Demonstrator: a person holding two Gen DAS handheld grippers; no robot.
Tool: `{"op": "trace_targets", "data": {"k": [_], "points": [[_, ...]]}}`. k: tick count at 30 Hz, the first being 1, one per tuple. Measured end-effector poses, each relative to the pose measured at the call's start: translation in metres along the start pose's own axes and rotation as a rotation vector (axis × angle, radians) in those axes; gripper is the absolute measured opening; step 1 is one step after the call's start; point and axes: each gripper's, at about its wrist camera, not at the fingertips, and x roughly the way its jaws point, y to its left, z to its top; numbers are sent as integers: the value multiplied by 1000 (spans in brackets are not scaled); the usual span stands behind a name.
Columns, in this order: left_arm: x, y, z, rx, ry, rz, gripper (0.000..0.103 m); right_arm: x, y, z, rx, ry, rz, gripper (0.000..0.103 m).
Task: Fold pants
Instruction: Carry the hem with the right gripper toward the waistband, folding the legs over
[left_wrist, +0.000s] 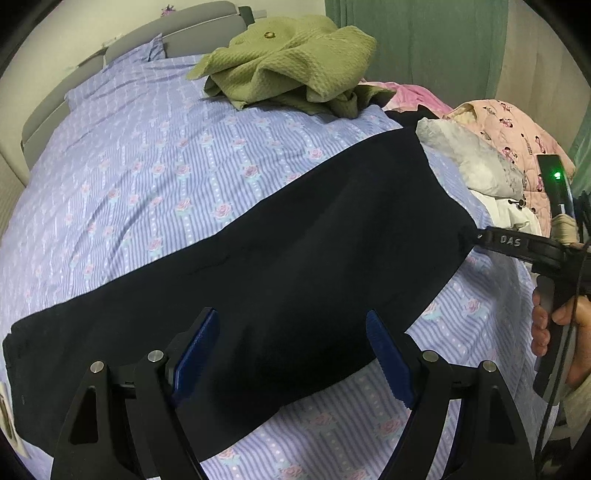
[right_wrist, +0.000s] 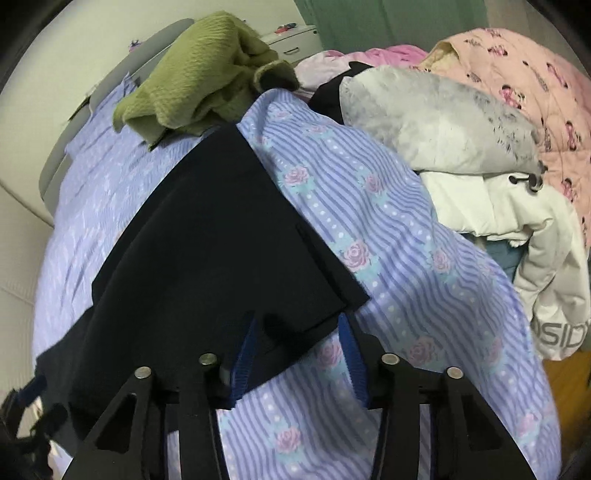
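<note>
Pants, dark navy cloth, lie flat across the striped floral bedsheet toward the bed's near edge. Right gripper straddles a hem corner, pads not clearly pinching; left gripper hovers open. Best pinch both layers squarely before lifting.

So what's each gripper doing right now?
Left gripper: open above the dark pants, holding nothing.
Right gripper: pants' hem corner between its fingers; grip cannot be told.
</note>
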Motion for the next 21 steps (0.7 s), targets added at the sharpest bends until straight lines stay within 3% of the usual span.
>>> {"op": "trace_targets", "data": {"k": [8, 10, 12, 14, 17, 20, 21], "points": [[-5, -7, 9, 16, -19, -7, 81, 17, -11, 6, 46, 34, 12, 44], [-5, -8, 9, 24, -18, -4, 81, 17, -13, 5, 51, 36, -2, 19], [-8, -6, 7, 25, -16, -2, 81, 10, -13, 6, 54, 19, 16, 7], [-14, -2, 3, 9, -19, -2, 81, -12, -12, 8, 41, -40, 21, 6], [-20, 3, -5, -32, -8, -8, 81, -42, -8, 17, -7, -129, -87, 5], [-22, 2, -13, -64, 11, -26, 81, -38, -7, 29, -41, -89, -58, 6], [-23, 1, -15, -72, 15, -24, 81, -32, -2, 31, -75, -61, -96, 8]]}}
